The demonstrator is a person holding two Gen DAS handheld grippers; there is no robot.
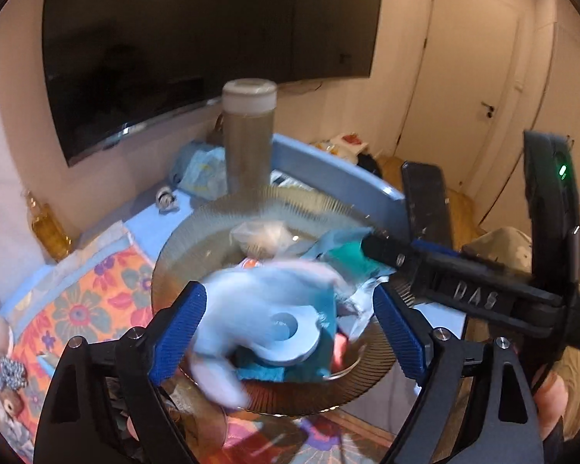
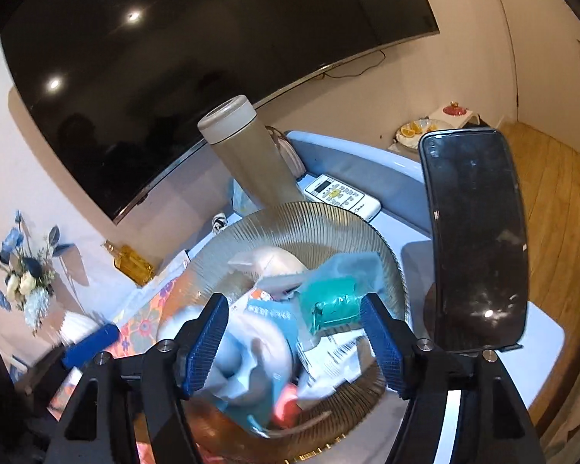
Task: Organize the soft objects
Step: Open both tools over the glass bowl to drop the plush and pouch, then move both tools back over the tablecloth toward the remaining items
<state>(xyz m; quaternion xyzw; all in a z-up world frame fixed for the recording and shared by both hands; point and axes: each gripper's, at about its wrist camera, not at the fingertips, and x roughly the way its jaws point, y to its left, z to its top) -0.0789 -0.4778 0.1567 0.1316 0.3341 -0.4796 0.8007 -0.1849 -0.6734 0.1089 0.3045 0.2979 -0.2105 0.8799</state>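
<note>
A ribbed glass bowl (image 1: 228,212) (image 2: 290,220) holds a heap of soft things: a pale blue soft toy (image 1: 266,309) (image 2: 243,355), a teal packet (image 1: 348,259) (image 2: 334,303), a cream pouch (image 1: 263,236) (image 2: 274,261) and paper wrappers. My left gripper (image 1: 290,328) is open, its blue pads either side of the pale blue toy, over the bowl. My right gripper (image 2: 294,344) is open over the same heap; it also shows in the left wrist view (image 1: 382,249), reaching in from the right.
A tall beige bottle (image 1: 249,135) (image 2: 251,154) stands behind the bowl. A remote control (image 2: 342,195) lies on the blue tray (image 1: 328,166). A flowered cloth (image 1: 77,301) and an amber bottle (image 1: 48,228) lie left. A TV (image 1: 197,38) hangs behind.
</note>
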